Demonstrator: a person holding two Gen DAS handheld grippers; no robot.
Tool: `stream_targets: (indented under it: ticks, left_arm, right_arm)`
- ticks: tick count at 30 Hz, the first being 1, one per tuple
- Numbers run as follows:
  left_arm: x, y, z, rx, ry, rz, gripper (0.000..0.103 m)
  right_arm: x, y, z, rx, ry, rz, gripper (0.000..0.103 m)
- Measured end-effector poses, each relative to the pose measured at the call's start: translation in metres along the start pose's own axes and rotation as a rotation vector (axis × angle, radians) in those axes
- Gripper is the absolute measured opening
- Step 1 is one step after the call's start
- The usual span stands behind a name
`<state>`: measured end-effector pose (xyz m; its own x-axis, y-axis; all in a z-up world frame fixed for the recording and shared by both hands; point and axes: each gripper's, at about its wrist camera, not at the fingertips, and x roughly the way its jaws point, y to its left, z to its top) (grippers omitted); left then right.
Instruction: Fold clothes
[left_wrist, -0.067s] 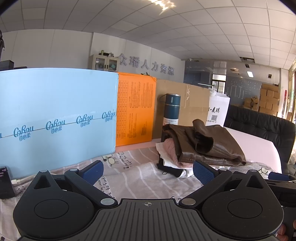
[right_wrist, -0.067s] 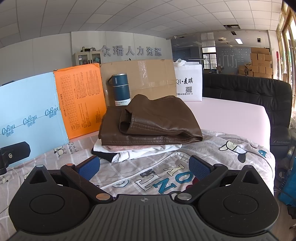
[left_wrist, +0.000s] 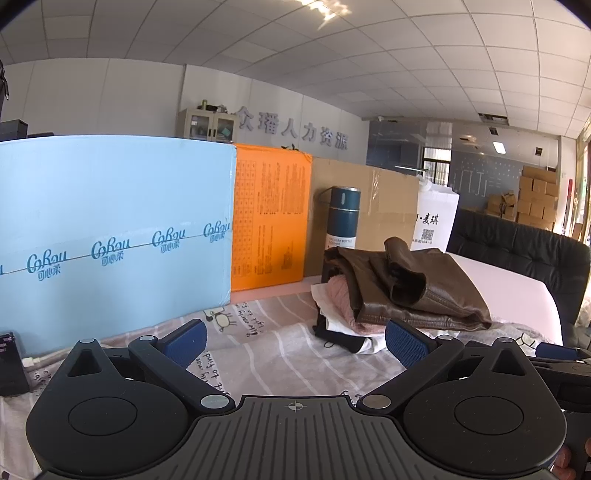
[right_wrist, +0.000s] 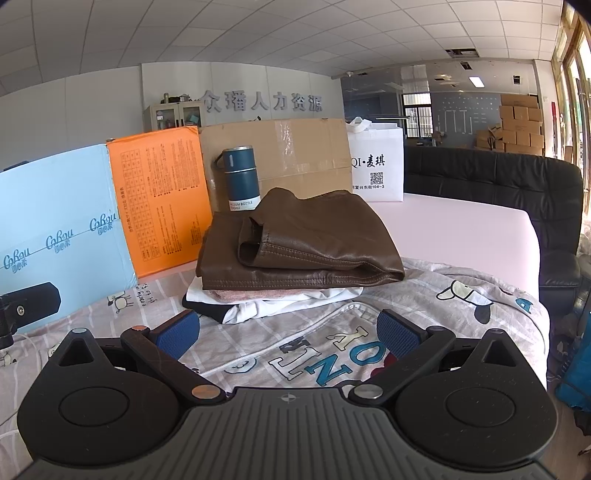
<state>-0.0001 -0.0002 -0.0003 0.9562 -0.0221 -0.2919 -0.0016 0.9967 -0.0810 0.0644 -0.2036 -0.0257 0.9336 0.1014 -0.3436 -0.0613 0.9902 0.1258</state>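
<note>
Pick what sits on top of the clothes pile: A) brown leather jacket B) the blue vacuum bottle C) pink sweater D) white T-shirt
A: the brown leather jacket lies folded on top of the pile, with pink, white and black garments showing under its edge; the blue vacuum bottle stands behind the pile, not on it.

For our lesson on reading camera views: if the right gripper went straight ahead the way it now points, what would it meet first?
Probably the stack of folded clothes, topped by the brown leather jacket. The open right gripper points at it over bare patterned bedsheet; the white garment's edge looks nearest, though depth is uncertain.
</note>
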Motion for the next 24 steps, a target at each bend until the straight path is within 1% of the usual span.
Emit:
stream_targets:
  ticks: [24]
  left_arm:
    - [-0.0031, 0.0014, 0.0002, 0.001, -0.002, 0.003, 0.103]
  right_arm:
    - [-0.0013, -0.0011, -0.0012, 0.000, 0.005, -0.001, 0.103]
